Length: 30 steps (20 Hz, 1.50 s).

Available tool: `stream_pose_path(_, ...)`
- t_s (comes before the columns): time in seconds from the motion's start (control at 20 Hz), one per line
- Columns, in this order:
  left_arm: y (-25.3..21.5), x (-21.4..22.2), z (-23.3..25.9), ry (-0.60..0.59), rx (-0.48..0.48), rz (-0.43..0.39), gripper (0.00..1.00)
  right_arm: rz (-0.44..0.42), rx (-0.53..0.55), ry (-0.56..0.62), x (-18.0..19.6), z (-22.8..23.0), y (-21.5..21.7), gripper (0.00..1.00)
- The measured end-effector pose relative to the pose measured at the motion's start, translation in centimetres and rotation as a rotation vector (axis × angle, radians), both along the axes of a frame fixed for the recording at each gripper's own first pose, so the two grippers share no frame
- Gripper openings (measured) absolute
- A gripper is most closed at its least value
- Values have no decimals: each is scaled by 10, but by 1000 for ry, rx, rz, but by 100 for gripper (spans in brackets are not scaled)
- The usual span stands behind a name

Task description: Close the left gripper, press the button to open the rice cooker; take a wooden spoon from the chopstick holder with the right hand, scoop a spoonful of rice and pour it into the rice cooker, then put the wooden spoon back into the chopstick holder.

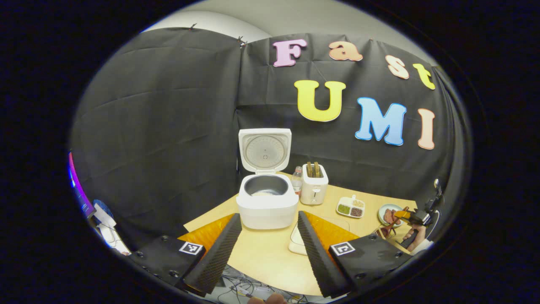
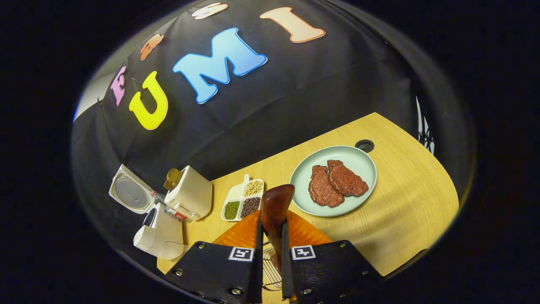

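Note:
The white rice cooker [image 1: 267, 207] stands open at the table's middle, its lid [image 1: 265, 150] upright and its dark inner pot showing. My left gripper [image 1: 269, 217] is open in front of it, fingers wide apart and holding nothing. My right gripper [image 2: 271, 223] is shut on the dark wooden spoon [image 2: 276, 200], whose rounded end sticks up past the fingertips. Just under the fingers sits the wire chopstick holder [image 2: 270, 270]. In the left gripper view the right gripper [image 1: 415, 217] and the hand holding it are at the far right. The cooker [image 2: 160, 232] lies at lower left in the right gripper view.
A clear container [image 1: 295, 240] sits near the cooker. Behind it stand a water bottle [image 1: 297, 179] and a white toaster [image 1: 314, 188]. A divided dish of beans [image 2: 242, 198] and a pale plate [image 2: 358, 162] with two pieces of meat lie ahead of the right gripper. A cable hole [image 2: 365, 145] marks the table.

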<state>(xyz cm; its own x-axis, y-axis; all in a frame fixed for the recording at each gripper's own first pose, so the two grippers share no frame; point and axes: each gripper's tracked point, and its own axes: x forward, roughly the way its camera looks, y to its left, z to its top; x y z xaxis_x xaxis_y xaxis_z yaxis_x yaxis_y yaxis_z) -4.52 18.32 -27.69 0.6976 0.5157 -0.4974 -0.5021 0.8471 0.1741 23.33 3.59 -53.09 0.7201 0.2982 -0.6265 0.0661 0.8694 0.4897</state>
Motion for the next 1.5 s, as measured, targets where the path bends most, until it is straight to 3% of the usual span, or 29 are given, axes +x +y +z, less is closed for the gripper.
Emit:
stream_pose_path(0.25,-10,-4,3,-19,-19,-31,94,-25,-75,-81,-22,50,-6,18)
stream_pose_path(0.45,-16,-7,25,-73,-17,-95,94,11,-189,-178,-52,100,2,18)
stream_pose_path(0.5,-14,-12,32,-93,-24,-106,89,24,-210,-192,-61,111,7,18)
stream_pose_path(0.85,35,-66,82,-211,-43,-179,89,39,-263,-277,-123,199,51,18)
stream_pose_path(1.15,85,-109,99,-295,-87,-198,88,56,-279,-387,-185,283,129,18)
stream_pose_path(1.4,130,-100,101,-323,-118,-166,88,122,-499,-622,-204,348,206,18)
stream_pose_path(1.5,147,-90,93,-306,-117,-154,89,205,-497,-642,-196,339,249,18)
